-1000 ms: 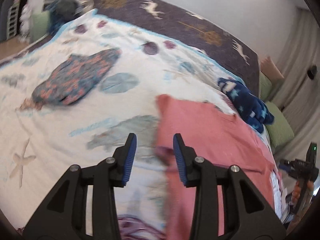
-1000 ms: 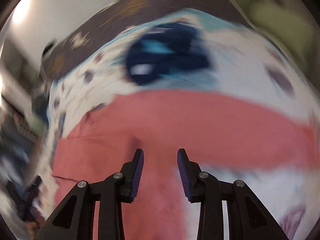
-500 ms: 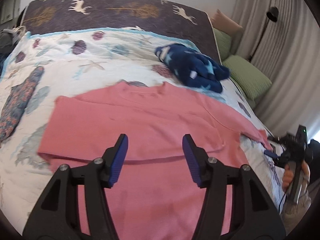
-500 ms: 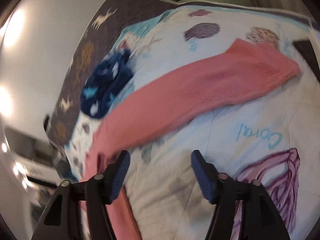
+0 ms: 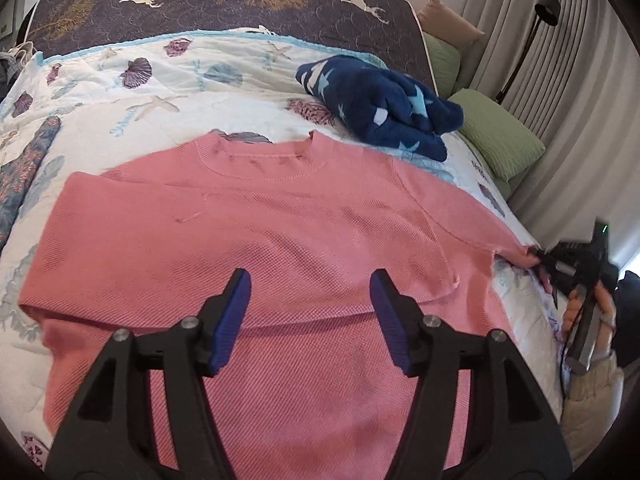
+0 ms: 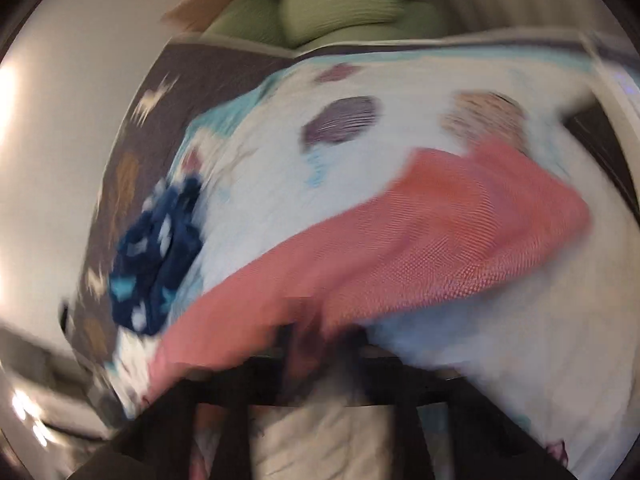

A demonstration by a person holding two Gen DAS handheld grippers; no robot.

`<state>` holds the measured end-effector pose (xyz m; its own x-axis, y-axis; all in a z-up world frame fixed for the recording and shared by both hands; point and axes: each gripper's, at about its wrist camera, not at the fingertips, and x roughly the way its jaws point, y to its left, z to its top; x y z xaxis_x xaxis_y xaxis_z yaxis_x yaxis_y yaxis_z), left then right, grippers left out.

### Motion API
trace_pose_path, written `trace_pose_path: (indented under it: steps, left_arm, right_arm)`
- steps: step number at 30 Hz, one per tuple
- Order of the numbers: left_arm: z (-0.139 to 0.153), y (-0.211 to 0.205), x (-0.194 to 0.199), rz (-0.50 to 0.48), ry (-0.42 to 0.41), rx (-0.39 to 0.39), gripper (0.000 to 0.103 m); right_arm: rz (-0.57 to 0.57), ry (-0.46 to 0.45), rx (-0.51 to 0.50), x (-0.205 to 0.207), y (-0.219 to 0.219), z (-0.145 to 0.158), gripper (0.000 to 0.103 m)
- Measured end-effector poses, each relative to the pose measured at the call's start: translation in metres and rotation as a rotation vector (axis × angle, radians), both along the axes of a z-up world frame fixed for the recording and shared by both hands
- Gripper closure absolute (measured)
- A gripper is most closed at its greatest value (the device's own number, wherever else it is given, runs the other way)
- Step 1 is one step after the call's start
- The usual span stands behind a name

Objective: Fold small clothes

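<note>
A pink sweater (image 5: 280,240) lies flat on the seashell bedspread (image 5: 160,92), collar away from me, its left sleeve folded across the chest. My left gripper (image 5: 310,312) hovers over the sweater's middle, its jaws opening, and nothing is pinched between the blue pads. At the right edge of the left wrist view, a hand holds my right gripper (image 5: 540,260), shut on the end of the sweater's right sleeve. The right wrist view is blurred. There the pink sleeve (image 6: 440,240) runs up from my closed right gripper (image 6: 316,336).
A navy star-print fleece (image 5: 380,104) lies bundled behind the collar, blurred at the left in the right wrist view (image 6: 156,256). A floral garment (image 5: 24,168) lies at the far left. Green pillows (image 5: 500,136), a floor lamp (image 5: 544,4) and curtains stand beyond the bed's right side.
My left gripper swung from the bed's left side to over the sweater's middle and widened its jaws. The right gripper opened beside the right sleeve, then shut on it.
</note>
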<state>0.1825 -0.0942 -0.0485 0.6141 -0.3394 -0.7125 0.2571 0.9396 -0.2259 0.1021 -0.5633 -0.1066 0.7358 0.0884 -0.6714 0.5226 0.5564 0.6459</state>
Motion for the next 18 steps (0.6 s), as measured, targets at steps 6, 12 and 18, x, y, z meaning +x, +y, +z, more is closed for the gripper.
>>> trace_pose_path:
  steps: [6,12,18]
  left_arm:
    - [-0.016,0.005,0.014,0.027,0.064,-0.039,0.04]
    - [-0.02,0.03,0.014,0.081,0.072,-0.086,0.04]
    - [-0.02,0.056,0.014,0.116,0.093,-0.157,0.04]
  right_arm:
    - [0.277,-0.228,-0.287,0.034,0.092,0.088,0.098]
    - [0.901,-0.374,-0.455,0.028,0.272,0.113,0.086]
    - [1.064,-0.159,-0.562,0.018,0.327,0.054,0.085]
